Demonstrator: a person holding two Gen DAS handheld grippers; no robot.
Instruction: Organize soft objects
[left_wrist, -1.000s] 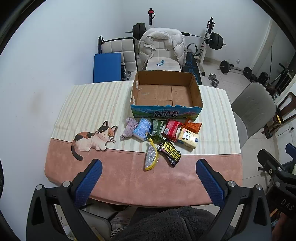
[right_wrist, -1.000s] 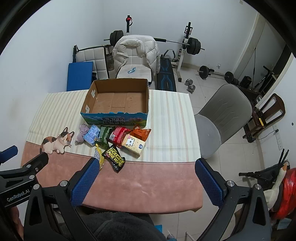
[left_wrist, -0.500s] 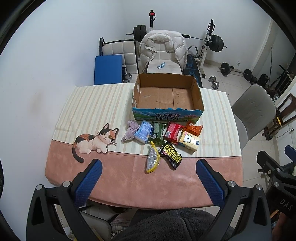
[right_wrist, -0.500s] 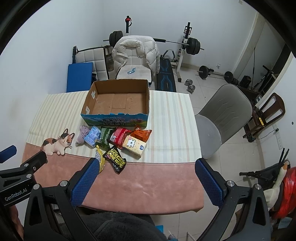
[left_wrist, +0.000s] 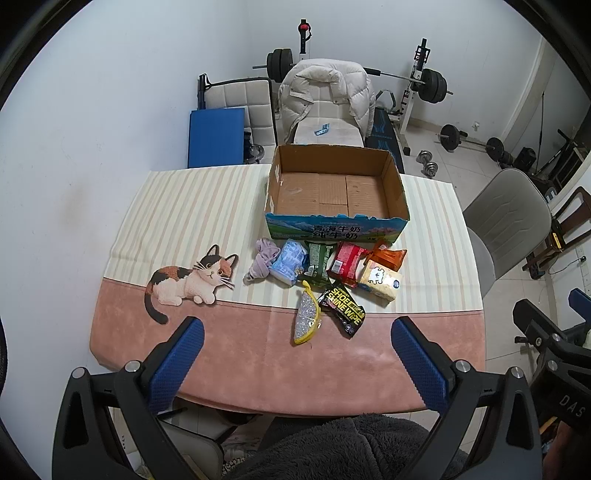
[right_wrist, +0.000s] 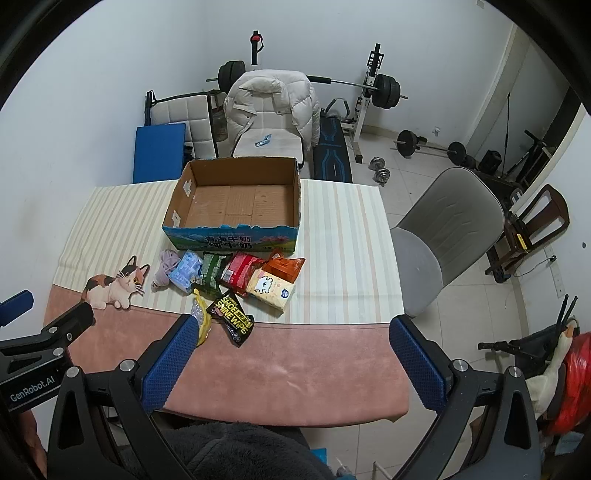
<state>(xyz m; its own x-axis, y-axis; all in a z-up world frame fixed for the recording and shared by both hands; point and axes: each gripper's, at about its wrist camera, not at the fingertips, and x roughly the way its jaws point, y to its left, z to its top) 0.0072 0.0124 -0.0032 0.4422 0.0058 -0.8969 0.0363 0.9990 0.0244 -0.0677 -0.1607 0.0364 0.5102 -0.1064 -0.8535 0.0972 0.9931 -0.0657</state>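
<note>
While the soft packets lie bunched just in front of the cardboard box on the tabletop, a purple cloth sits at their left end. Both the left tool and right tool hover near the tabletop's front edge, fingers spread apart, holding nothing.

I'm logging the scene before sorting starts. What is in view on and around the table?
cardboard box: 1, brown, blue print, empty, table's far side
soft packs: 6, blue, green, red, orange, cream, black, before box
purple cloth: 1, left of packs
yellow glitter pouch: 1, nearest edge
tablecloth: 1, striped, pink, cat print
grey chair: 1, right of table
weights rack: behind
left claw: open, empty
right claw: open, empty
</note>
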